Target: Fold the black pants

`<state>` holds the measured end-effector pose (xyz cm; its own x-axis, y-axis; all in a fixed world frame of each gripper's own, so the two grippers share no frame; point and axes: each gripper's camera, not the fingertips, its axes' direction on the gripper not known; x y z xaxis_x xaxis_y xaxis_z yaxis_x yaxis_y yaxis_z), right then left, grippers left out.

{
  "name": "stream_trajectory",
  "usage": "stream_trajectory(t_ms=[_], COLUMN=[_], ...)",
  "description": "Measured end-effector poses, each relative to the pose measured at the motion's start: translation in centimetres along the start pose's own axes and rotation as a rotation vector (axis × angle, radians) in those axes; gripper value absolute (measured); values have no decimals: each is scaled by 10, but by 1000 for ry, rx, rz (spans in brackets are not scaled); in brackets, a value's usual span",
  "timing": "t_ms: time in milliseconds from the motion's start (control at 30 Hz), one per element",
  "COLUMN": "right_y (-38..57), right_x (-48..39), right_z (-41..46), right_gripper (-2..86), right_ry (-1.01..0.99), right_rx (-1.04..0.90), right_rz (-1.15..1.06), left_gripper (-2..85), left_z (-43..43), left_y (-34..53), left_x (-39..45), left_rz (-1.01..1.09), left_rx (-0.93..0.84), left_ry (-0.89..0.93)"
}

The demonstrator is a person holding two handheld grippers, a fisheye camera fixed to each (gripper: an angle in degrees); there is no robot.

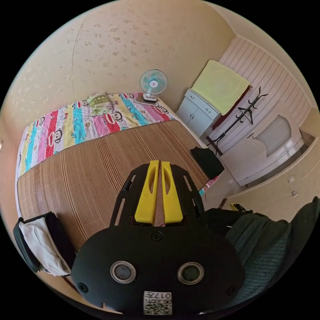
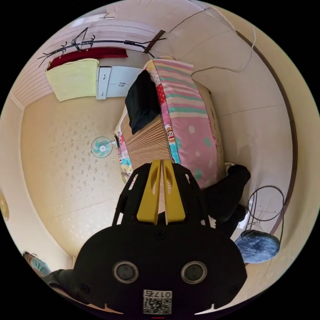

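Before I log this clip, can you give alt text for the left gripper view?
The left hand-held gripper, yellow jaws closed and empty, hovers over a brown striped bamboo mat on a bed. A folded black garment lies at the mat's far corner.

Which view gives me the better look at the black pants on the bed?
The right gripper view: the black pants appear larger there, lying over the mat's edge. In the left gripper view they are a smaller dark bundle at the mat's far corner, near the closed left gripper.

L gripper (image 1: pixel 160 164) jaws closed, empty (held above bed); R gripper (image 2: pixel 161 163) same, nothing gripped.
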<state>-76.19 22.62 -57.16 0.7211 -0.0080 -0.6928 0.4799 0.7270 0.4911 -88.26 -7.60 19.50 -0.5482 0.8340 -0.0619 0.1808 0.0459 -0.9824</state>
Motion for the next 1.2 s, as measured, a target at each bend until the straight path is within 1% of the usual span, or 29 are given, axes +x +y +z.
stream_trajectory(t_ms=[33,100,167,233,333,400,467,567,600,733,767,800,833,867,900,933,967,1000,1033,1100,1133,1200], right_y=[-10,-49,-75,-102,-143,-170,-188,-218,-229,-248,-250,-246,-242,-228,-207,-196,-174,-154,-144,-107,-96,-49], right_x=[-1,-3,-7,-15,-32,-50,-66,-92,-102,-139,-158,-190,-211,-258,-304,-324,-359,-386,-397,-429,-435,-445], right_z=[1,8,17,31,63,90,107,131,141,170,175,177,178,186,195,199,209,220,226,256,265,297], right_gripper=[26,44,64,83,115,126,133,140,142,119,96,75,65,51,44,42,39,38,38,37,37,36], right_ry=[-29,-161,-246,-279,-290,-314,-277,-158,-101,14,135,274,335,432,462,450,403,319,271,108,83,51], right_rx=[0,38,69,73,31,20,21,-6,-36,-108,-97,-47,-12,46,84,93,78,28,-7,-224,-285,-533], right_rz=[6,73,124,156,219,242,254,226,198,123,125,53,-12,-168,-333,-409,-536,-637,-682,-866,-915,-1123], left_gripper=[-10,-10,-10,-10,-10,-10,-10,-10,-10,-10,-10,-10,-10,-10,-10,-10,-10,-10,-10,-10,-10,-10], left_z=[3,-5,-22,-30,-22,-10,9,24,27,38,39,40,41,43,45,51,59,64,75,95,110,134], left_y=[-13,-27,-37,-36,-17,0,22,41,43,41,36,34,29,23,20,11,0,-6,-18,-35,-46,-60], left_x=[5,11,20,23,24,21,20,21,20,10,6,4,-1,-7,-10,-15,-18,-19,-20,-19,-18,-16], left_rz=[-9,-37,-74,-114,-204,-277,-349,-399,-410,-453,-460,-467,-488,-509,-518,-528,-525,-522,-509,-488,-472,-447], left_rx=[22,104,224,271,290,263,201,150,143,132,153,168,201,234,248,270,283,287,291,288,282,266], left_ry=[-15,-72,-156,-209,-301,-352,-393,-485,-499,-559,-571,-575,-577,-568,-559,-539,-522,-516,-504,-479,-456,-429])
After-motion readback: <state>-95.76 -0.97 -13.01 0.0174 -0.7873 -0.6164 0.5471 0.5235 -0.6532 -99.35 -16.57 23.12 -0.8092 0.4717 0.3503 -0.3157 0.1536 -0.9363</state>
